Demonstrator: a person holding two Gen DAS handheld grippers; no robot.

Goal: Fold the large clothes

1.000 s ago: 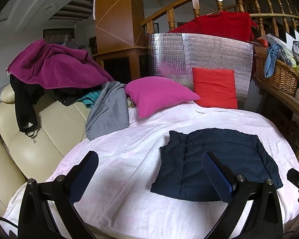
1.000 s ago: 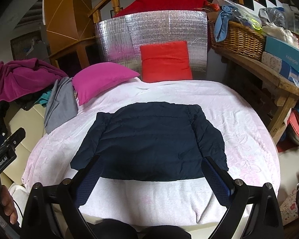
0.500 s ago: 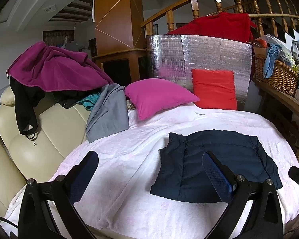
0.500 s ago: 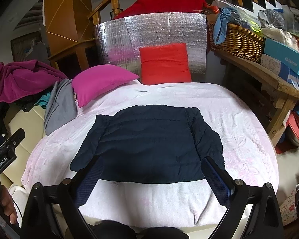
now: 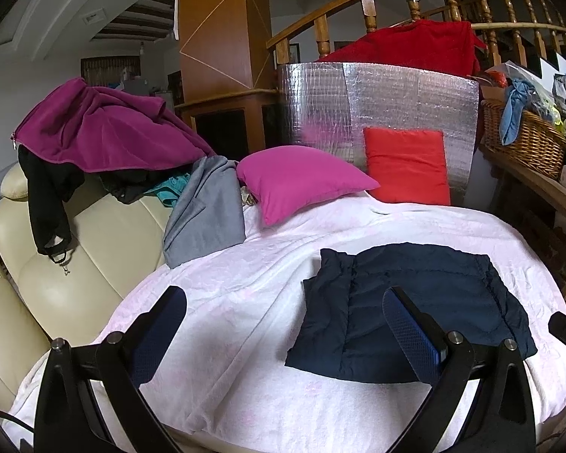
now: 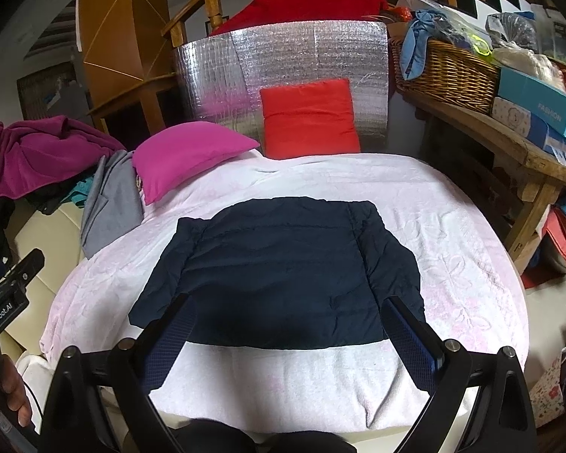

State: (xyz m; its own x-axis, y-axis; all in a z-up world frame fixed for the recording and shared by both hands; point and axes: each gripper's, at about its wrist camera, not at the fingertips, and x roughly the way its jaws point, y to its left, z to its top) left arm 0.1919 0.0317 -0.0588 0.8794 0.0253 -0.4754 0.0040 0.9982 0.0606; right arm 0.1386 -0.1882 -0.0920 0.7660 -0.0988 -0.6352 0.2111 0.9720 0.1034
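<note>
Right gripper: we see its jaws spread wide, empty, raised over the near edge of the jacket.
Left gripper: spread too, holding nothing; it hangs at about 9 o'clock from the jacket, over bare blanket.
Hand: we catch it at the left edge of the right view, gripping the left tool's handle.
Jacket: dark navy, quilted, lying flat in the middle of the bed with both sleeves folded along its sides.
Blanket: pale pink, covering the bed under the jacket.
Grey garment: at 10 o'clock from the jacket, draped off the sofa edge.
Pink pillow: at 11 o'clock, beyond the jacket.
Red pillow: at 12 o'clock, leaning on the foil panel.
Basket: at 2 o'clock, on a wooden shelf.
</note>
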